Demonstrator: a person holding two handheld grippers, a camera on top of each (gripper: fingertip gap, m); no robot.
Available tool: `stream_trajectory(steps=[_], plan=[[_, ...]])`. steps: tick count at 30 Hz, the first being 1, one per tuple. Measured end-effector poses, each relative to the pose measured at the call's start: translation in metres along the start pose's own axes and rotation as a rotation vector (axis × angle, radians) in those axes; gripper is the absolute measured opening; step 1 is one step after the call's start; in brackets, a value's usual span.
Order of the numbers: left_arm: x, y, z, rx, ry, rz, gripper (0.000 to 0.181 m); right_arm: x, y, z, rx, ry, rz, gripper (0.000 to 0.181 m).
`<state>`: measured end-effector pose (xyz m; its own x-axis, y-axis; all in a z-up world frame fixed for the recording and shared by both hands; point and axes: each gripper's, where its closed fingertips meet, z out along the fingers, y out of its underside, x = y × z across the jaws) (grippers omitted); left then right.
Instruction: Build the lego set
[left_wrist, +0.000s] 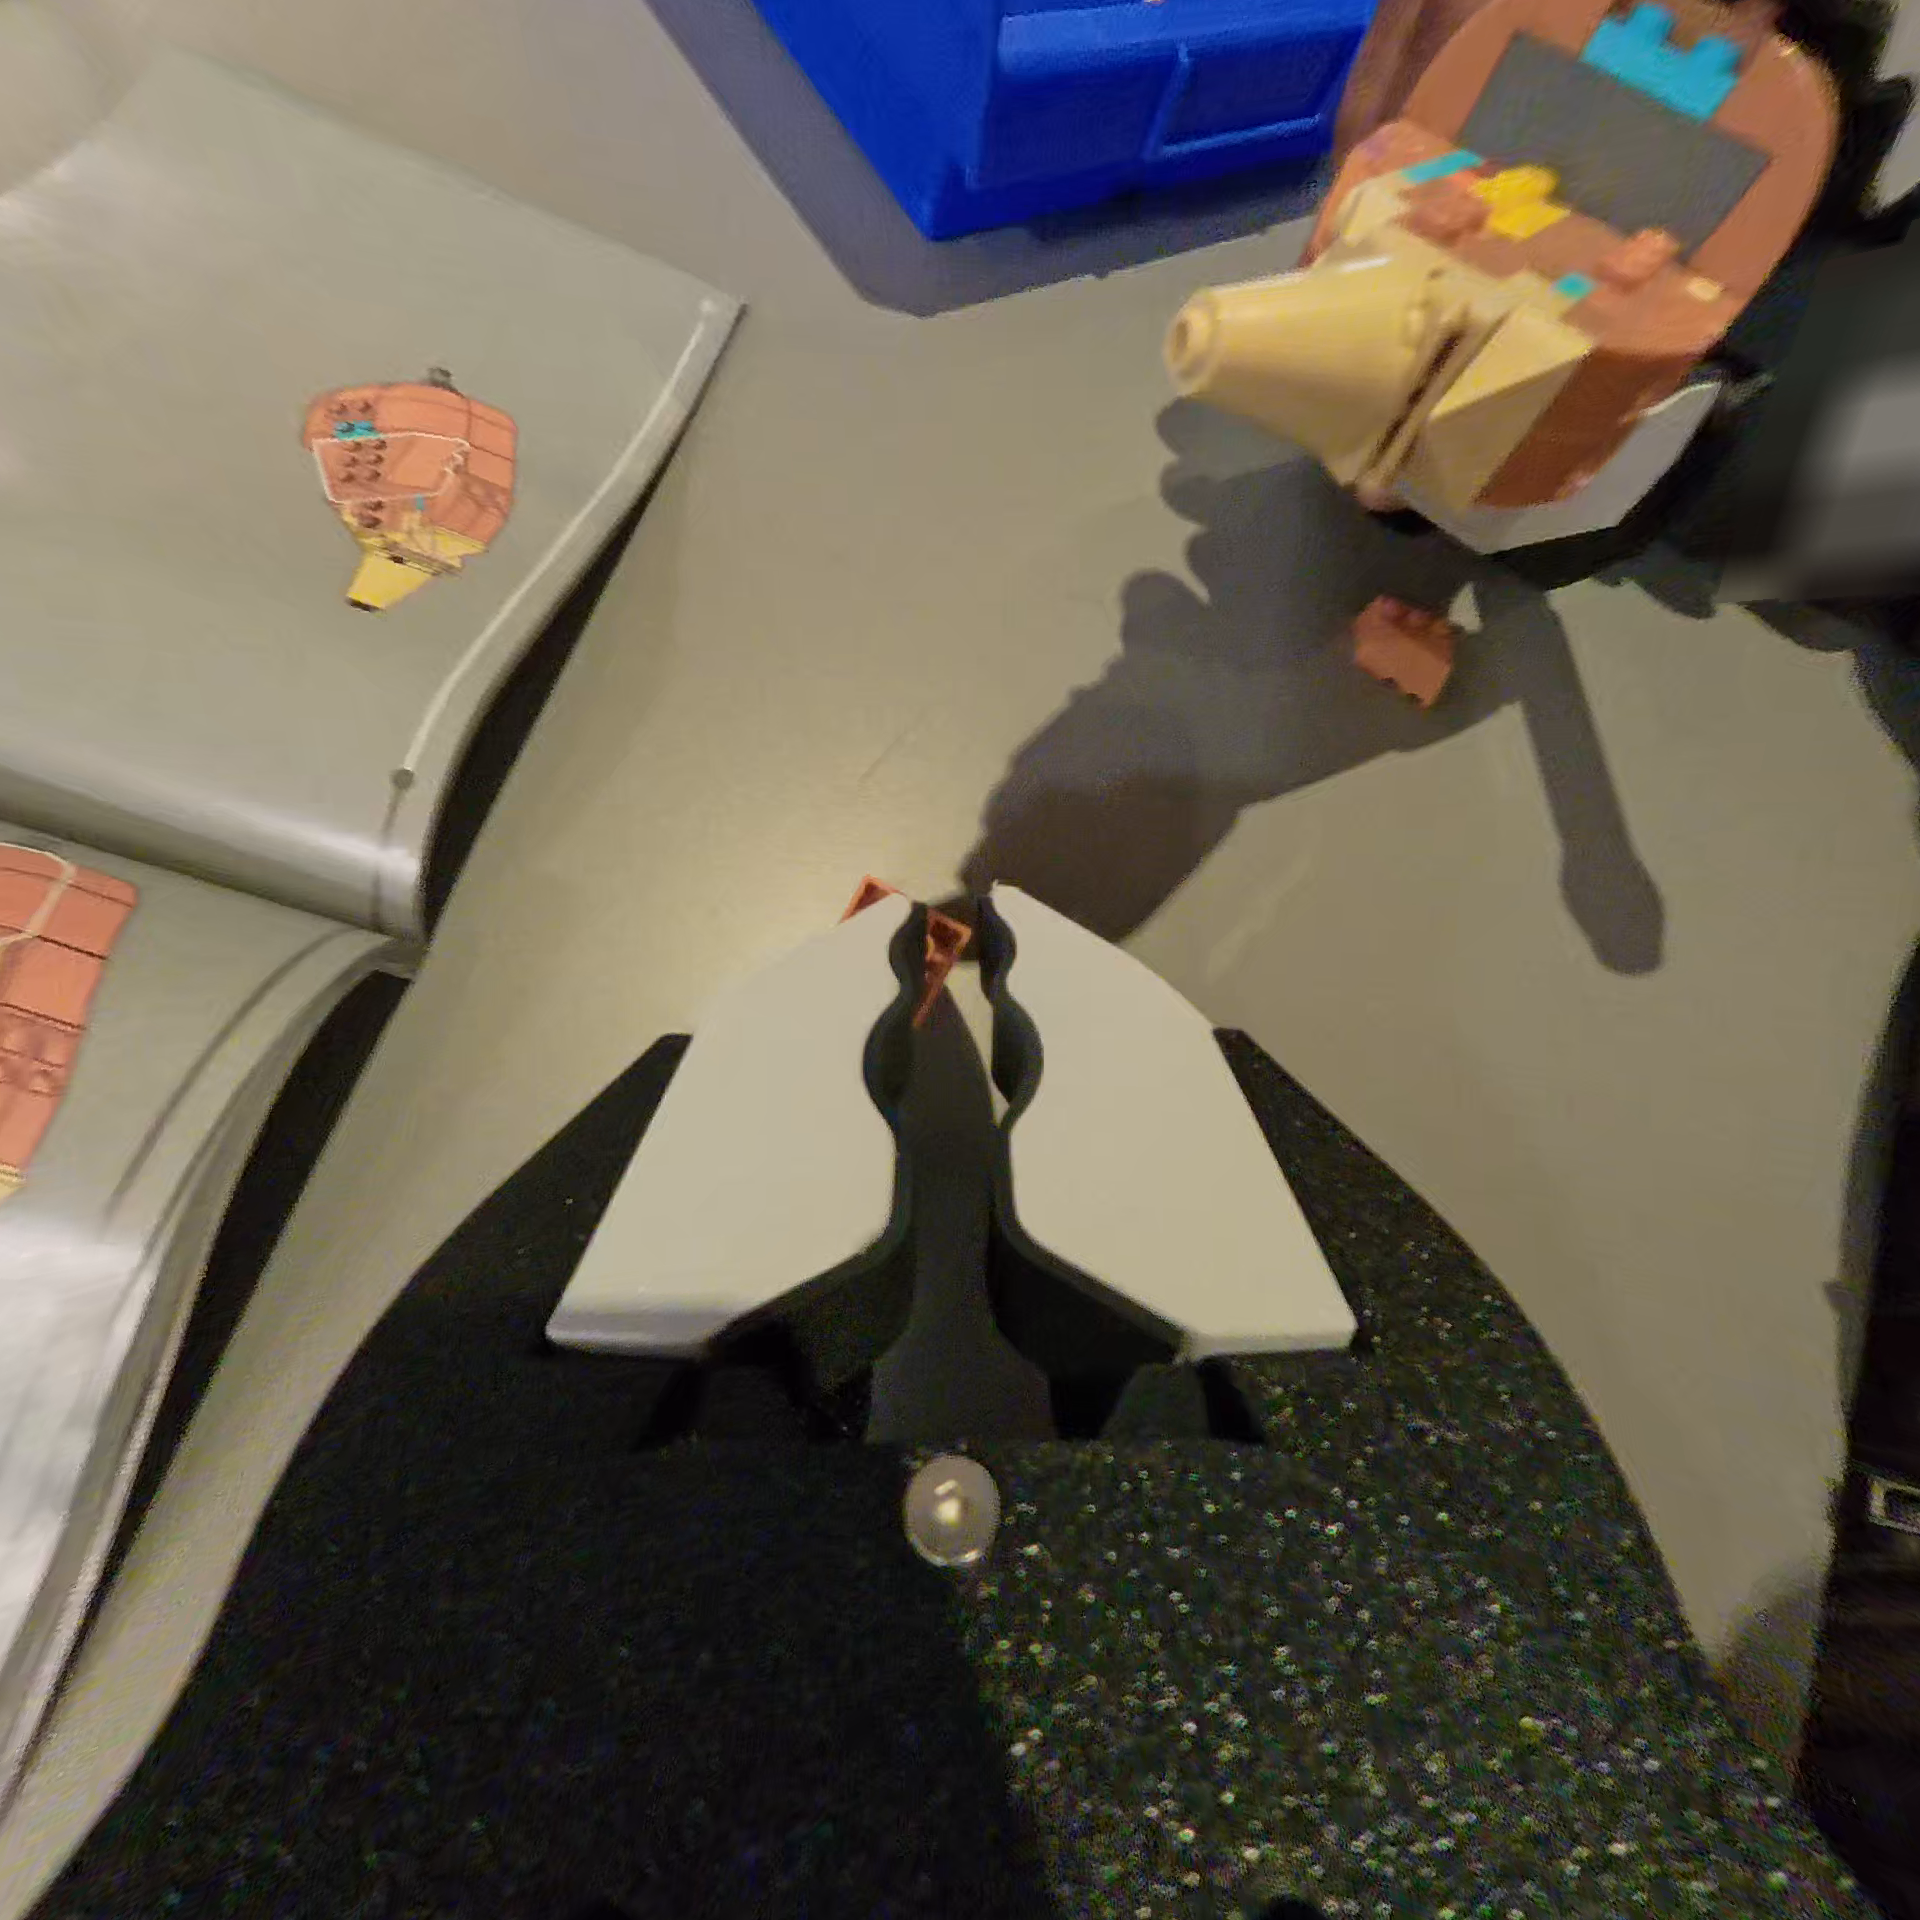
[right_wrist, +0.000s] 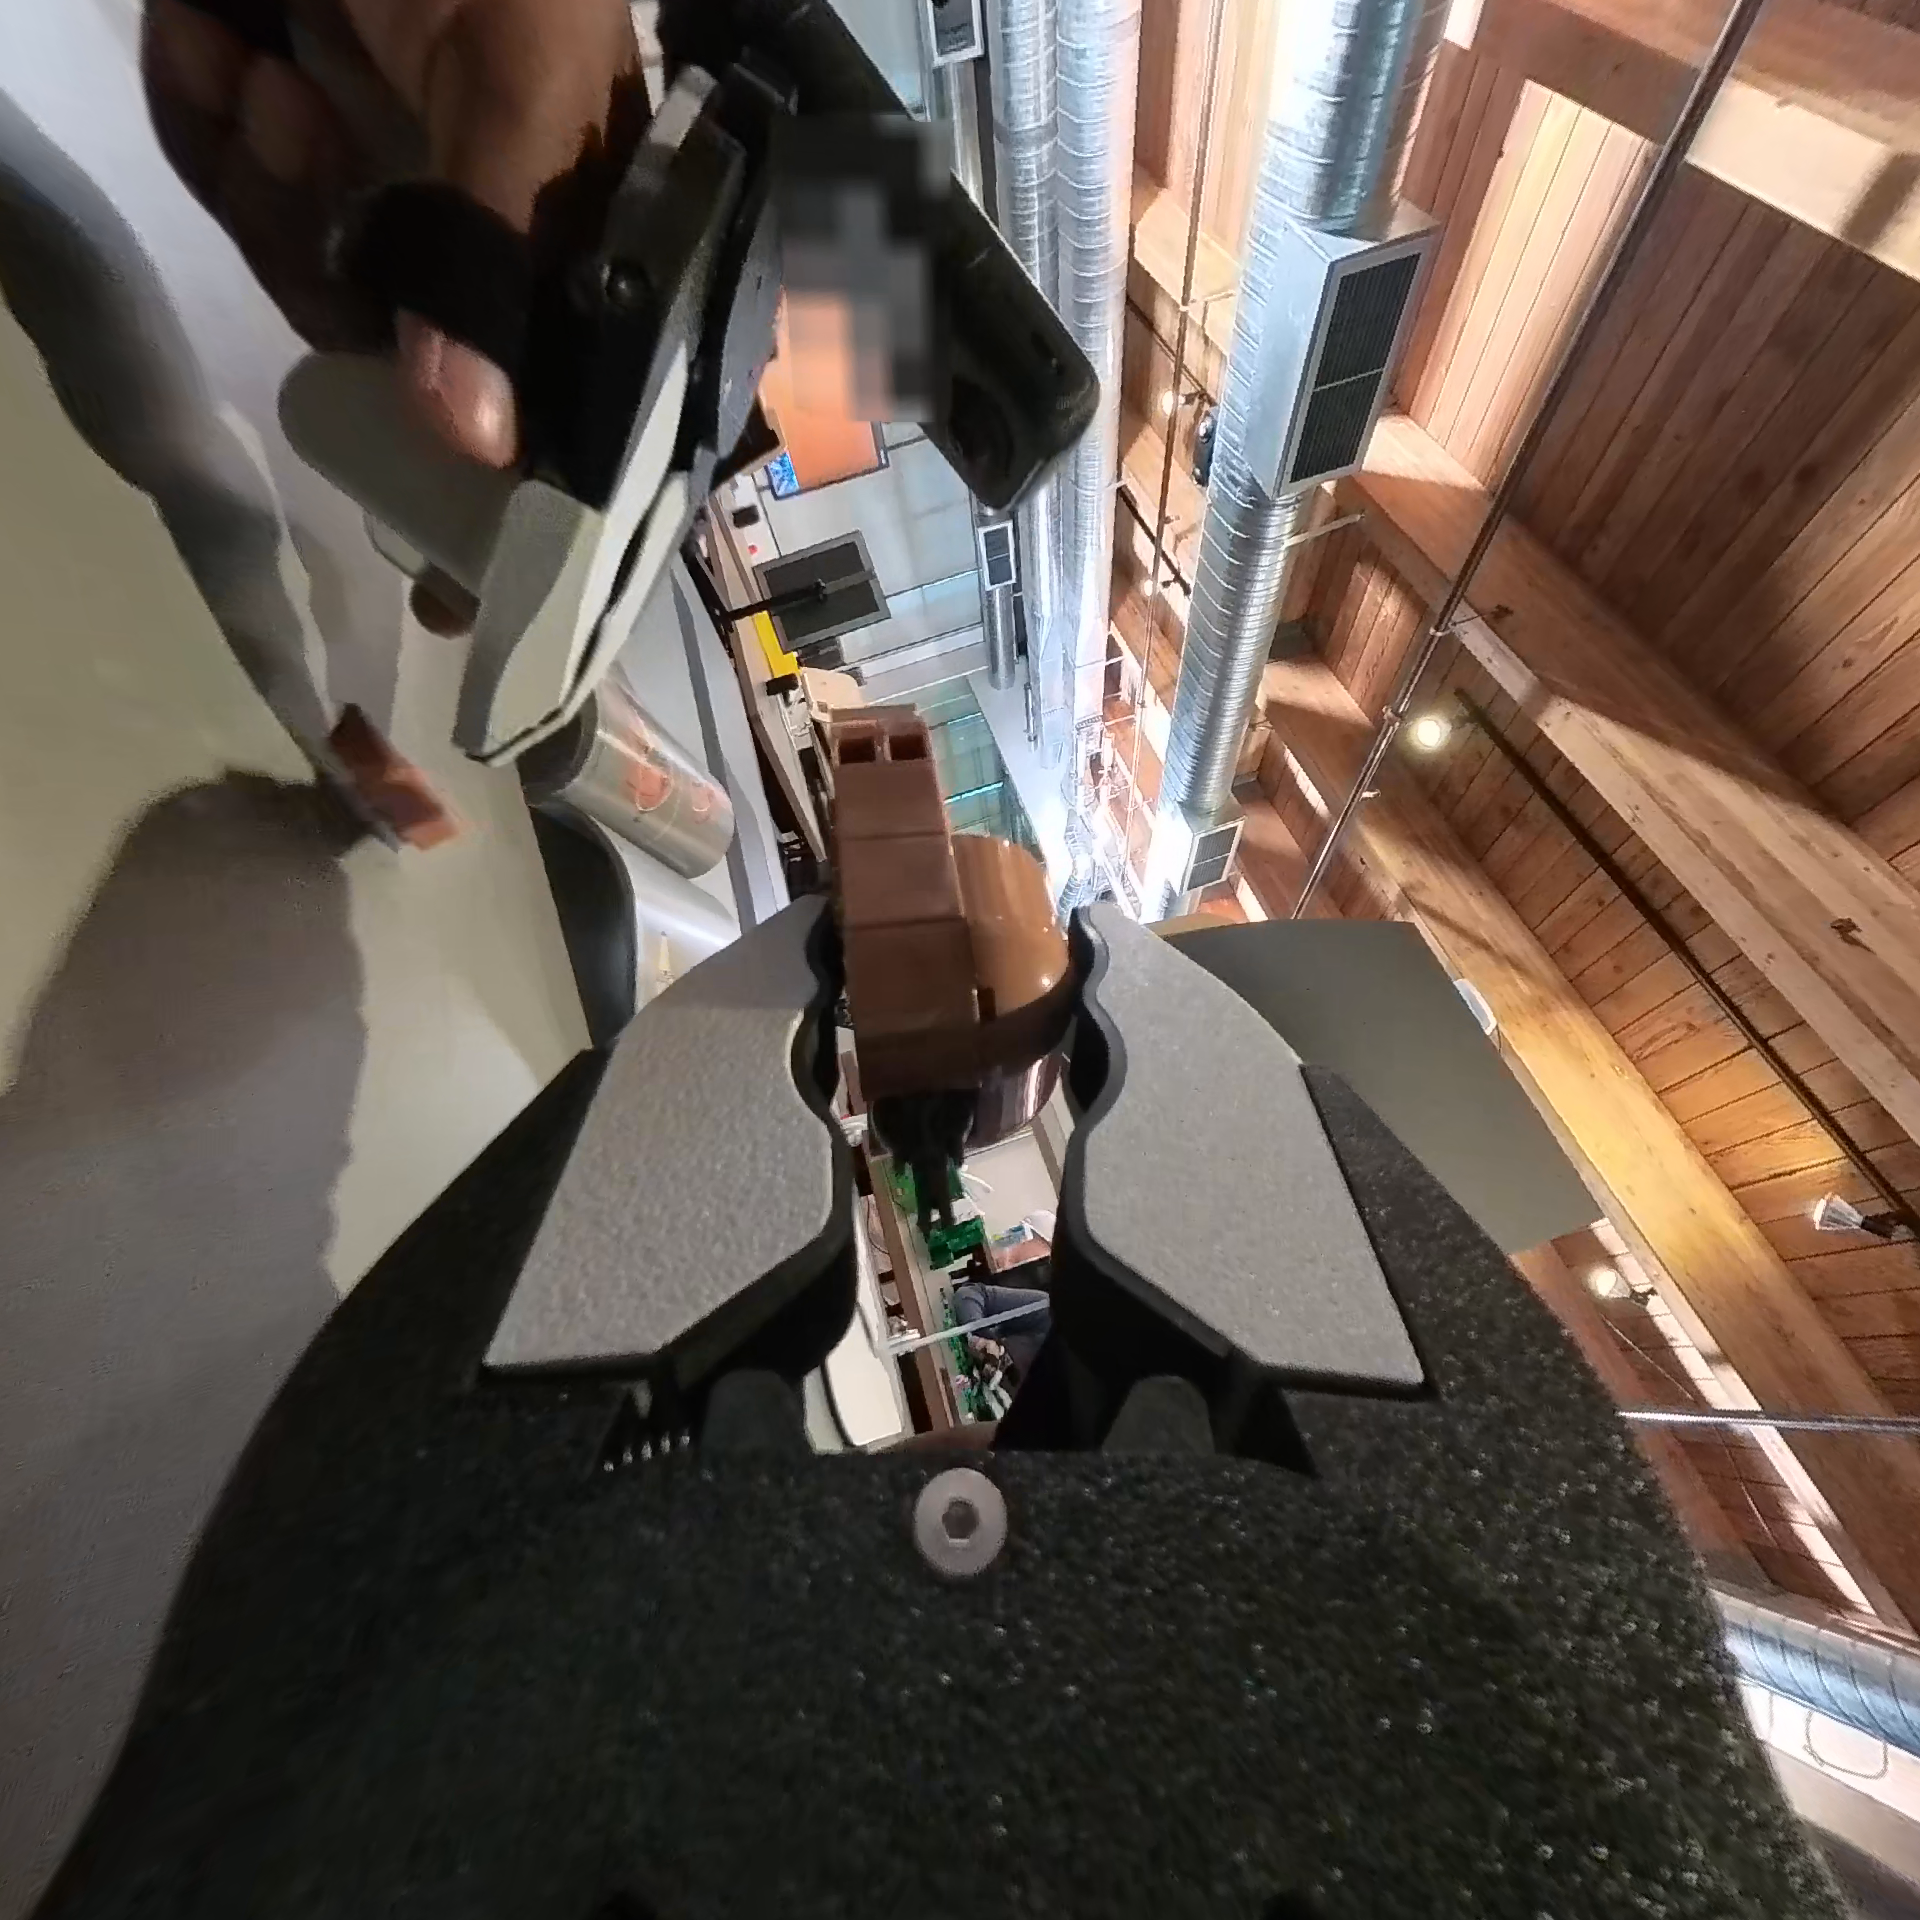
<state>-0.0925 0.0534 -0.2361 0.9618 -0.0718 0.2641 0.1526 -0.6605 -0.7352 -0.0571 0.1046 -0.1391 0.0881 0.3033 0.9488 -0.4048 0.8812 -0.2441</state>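
Observation:
My left gripper (left_wrist: 948, 909) hangs low over the grey table (left_wrist: 831, 582), its pads closed on a small orange-brown lego piece (left_wrist: 940, 956) that sits tilted between the fingertips. It also shows in the right wrist view (right_wrist: 520, 717), held by a hand. My right gripper (right_wrist: 951, 920) is shut on the brown and tan lego model (right_wrist: 904, 935) and holds it in the air. In the left wrist view the model (left_wrist: 1507, 343) hangs at the upper right, tan cone pointing left. A loose brown brick (left_wrist: 1403, 649) lies on the table below it and shows in the right wrist view (right_wrist: 390, 784).
An open instruction booklet (left_wrist: 312, 468) lies at the left, its pages curling up. A blue bin (left_wrist: 1091, 104) stands at the back. The right wrist view looks up past the model at wooden walls and silver ducts (right_wrist: 1226, 520). The loose brown brick (left_wrist: 1403, 649) is about equally far from each gripper, around 15 cm.

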Motion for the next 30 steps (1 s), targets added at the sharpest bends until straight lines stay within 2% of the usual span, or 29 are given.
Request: stream_trajectory(steps=[3,7,12,17,30], plan=[[0.003,0.004,-0.002,-0.01,0.003,0.013,0.015,-0.001,0.001,0.0,-0.001,-0.006,0.005,0.041],[-0.015,0.008,-0.003,-0.08,-0.112,0.085,0.028,-0.003,0.001,0.0,0.0,-0.013,0.012,0.041],[-0.03,0.002,0.004,-0.106,-0.26,0.208,0.031,-0.002,0.004,0.0,-0.008,-0.014,0.028,0.041],[-0.034,0.0,0.012,-0.097,-0.276,0.209,0.031,-0.003,0.008,0.001,-0.028,-0.016,0.034,0.041],[-0.035,-0.001,0.01,-0.078,-0.277,0.212,0.033,-0.006,0.013,0.002,-0.044,-0.031,0.045,0.041]])
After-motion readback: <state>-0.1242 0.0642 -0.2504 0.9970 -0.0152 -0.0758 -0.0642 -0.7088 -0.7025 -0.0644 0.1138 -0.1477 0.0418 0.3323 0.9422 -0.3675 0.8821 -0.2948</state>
